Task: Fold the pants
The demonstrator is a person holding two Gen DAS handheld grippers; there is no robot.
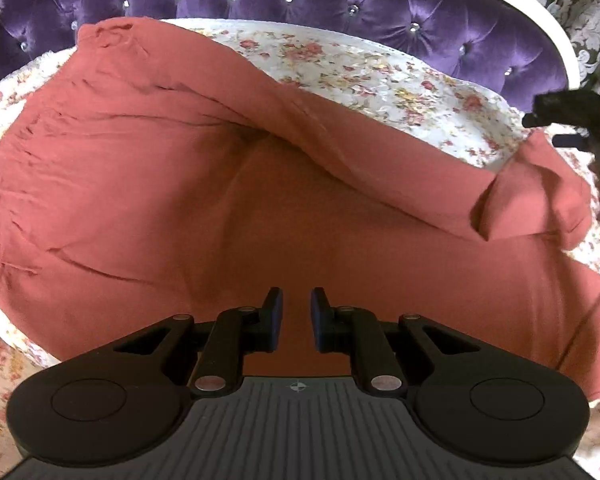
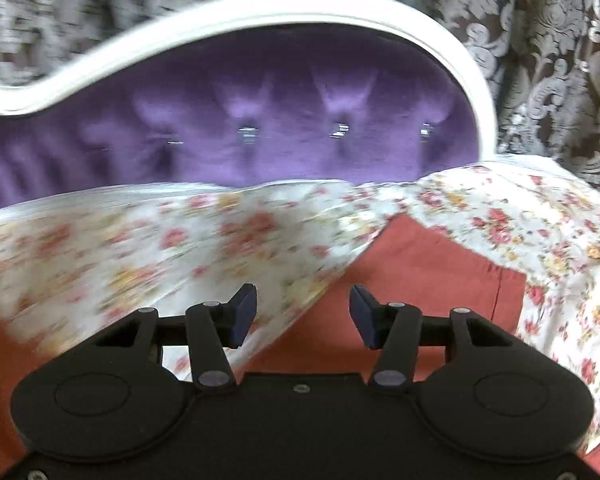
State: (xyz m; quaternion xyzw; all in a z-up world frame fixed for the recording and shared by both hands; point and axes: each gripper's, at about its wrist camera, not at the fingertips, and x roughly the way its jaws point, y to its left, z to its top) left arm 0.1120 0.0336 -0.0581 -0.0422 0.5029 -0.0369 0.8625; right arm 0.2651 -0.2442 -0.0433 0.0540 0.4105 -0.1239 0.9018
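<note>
The rust-red pants (image 1: 148, 184) lie spread on the floral bed sheet (image 1: 380, 76), with a ridge of cloth folded over across the middle and a turned-up corner at the right (image 1: 540, 200). My left gripper (image 1: 296, 316) hovers over the near part of the pants, its jaws slightly apart with nothing between them. My right gripper (image 2: 303, 316) is open and empty, just above a corner of the pants (image 2: 428, 264) and the sheet (image 2: 180, 248). The right gripper also shows at the right edge of the left wrist view (image 1: 572, 116), beside the turned-up corner. The right wrist view is blurred.
A purple tufted headboard (image 1: 300, 4) with a white frame (image 2: 260, 8) stands behind the bed. Patterned damask wallpaper (image 2: 560, 60) is behind it. The bed's near edge shows at the lower left (image 1: 4, 344).
</note>
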